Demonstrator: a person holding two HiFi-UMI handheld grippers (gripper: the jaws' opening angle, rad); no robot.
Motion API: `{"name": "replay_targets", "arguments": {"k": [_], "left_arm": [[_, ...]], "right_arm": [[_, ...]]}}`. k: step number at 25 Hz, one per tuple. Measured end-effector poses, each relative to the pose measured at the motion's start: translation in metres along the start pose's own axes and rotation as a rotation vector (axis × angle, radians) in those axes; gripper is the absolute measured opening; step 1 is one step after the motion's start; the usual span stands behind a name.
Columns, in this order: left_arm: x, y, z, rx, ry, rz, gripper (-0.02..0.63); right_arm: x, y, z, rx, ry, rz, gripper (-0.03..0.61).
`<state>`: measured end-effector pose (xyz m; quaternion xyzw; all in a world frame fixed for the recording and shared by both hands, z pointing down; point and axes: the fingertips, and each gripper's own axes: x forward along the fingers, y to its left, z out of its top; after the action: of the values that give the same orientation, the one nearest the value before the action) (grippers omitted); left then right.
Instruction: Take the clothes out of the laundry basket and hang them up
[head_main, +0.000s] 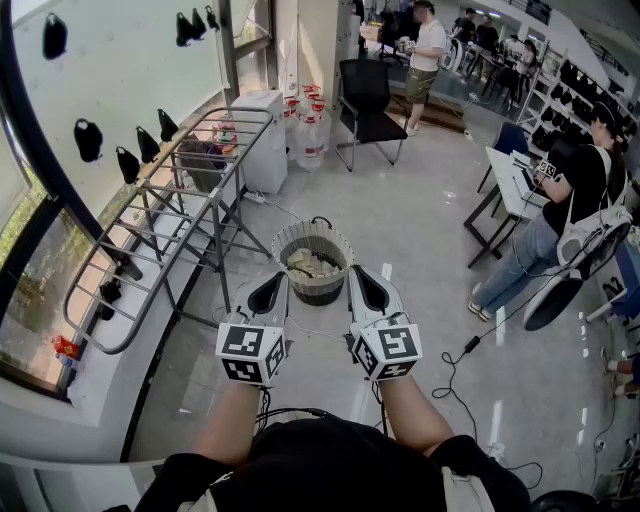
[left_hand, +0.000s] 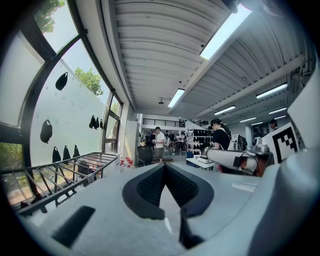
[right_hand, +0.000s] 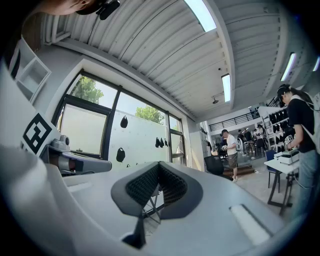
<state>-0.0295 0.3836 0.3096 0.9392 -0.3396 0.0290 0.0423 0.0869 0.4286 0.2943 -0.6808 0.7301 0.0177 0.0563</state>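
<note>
A round laundry basket (head_main: 314, 262) stands on the floor ahead of me, with pale crumpled clothes (head_main: 312, 266) inside. A metal drying rack (head_main: 170, 210) stands to its left by the window. My left gripper (head_main: 268, 292) and right gripper (head_main: 366, 287) are held side by side just this side of the basket, above the floor, both shut and empty. In the left gripper view the gripper (left_hand: 164, 167) has its jaws closed tip to tip, pointing level, and the drying rack (left_hand: 60, 175) shows at the left. The right gripper (right_hand: 158, 167) points level too, jaws closed.
A white cabinet (head_main: 262, 140) and water bottles (head_main: 308, 125) stand behind the rack, a black chair (head_main: 368, 105) beyond. A person (head_main: 560, 225) stands at a desk (head_main: 512, 180) on the right. Cables (head_main: 455, 365) lie on the floor to my right. A window wall runs along the left.
</note>
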Motion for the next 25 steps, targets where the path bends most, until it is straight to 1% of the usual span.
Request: {"name": "replay_targets", "arguments": {"k": [4, 14, 21, 25], "left_arm": [[-0.002, 0.013, -0.001, -0.010, -0.006, 0.003, 0.008], [-0.008, 0.074, -0.002, -0.039, -0.020, 0.002, 0.008], [-0.010, 0.126, -0.011, -0.048, -0.019, -0.016, 0.008], [-0.009, 0.144, -0.017, -0.049, -0.013, -0.028, 0.008]], "right_arm": [[0.007, 0.009, -0.004, 0.007, -0.002, 0.005, 0.012], [0.046, 0.050, -0.015, -0.013, 0.014, 0.008, 0.012], [0.079, 0.081, -0.025, -0.028, 0.023, -0.030, 0.012], [0.093, 0.088, -0.030, -0.036, 0.031, -0.048, 0.012]]}}
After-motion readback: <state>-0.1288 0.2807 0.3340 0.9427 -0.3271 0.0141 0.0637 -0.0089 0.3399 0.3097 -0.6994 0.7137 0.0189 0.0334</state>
